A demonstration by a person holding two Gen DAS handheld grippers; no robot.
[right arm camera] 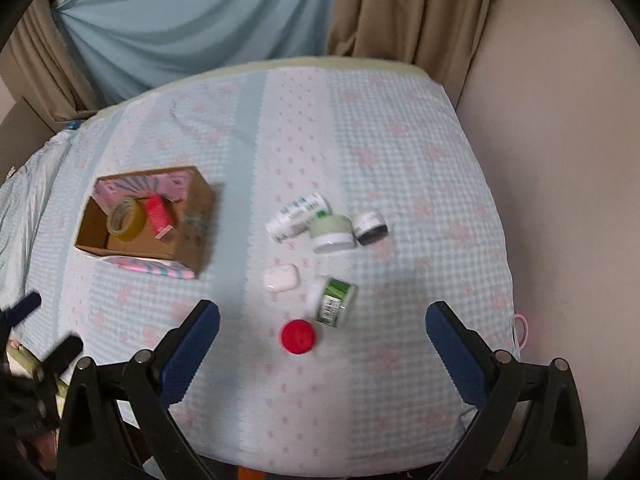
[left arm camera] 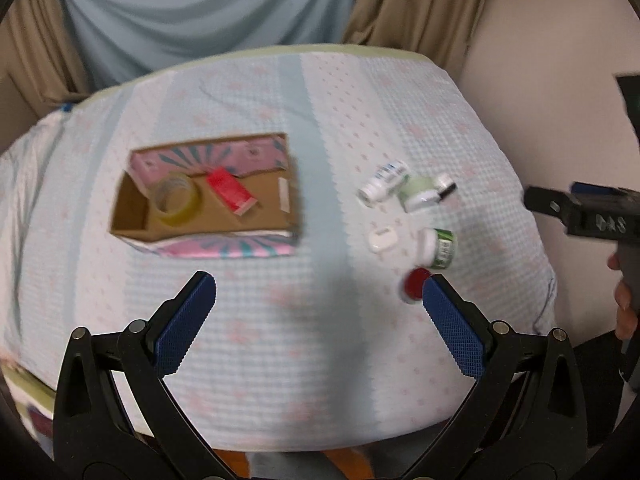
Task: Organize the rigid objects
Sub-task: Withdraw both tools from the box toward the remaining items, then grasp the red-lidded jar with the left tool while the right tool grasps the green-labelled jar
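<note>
An open cardboard box (left arm camera: pixel 132 216) (right arm camera: pixel 196 216) lies on the cloth at the left. It holds a yellow tape roll (left arm camera: pixel 176 200) (right arm camera: pixel 127 219) and a red packet (left arm camera: pixel 230 192) (right arm camera: pixel 160 212). To its right lie a white bottle (right arm camera: pixel 298 216), a pale green jar (right arm camera: pixel 333 230), a small black-and-white jar (right arm camera: pixel 371 227), a white case (right arm camera: pixel 281 277), a green-labelled jar (right arm camera: pixel 333 301) and a red cap (right arm camera: pixel 298 336). My left gripper (left arm camera: pixel 320 292) is open and empty above the near cloth. My right gripper (right arm camera: pixel 322 320) is open and empty above the red cap.
The table has a light blue patterned cloth (right arm camera: pixel 400 160). Blue and beige curtains (right arm camera: pixel 400 8) hang behind it and a wall (right arm camera: pixel 560 160) stands at the right. The right gripper's body (left arm camera: pixel 592 216) shows at the right edge of the left wrist view.
</note>
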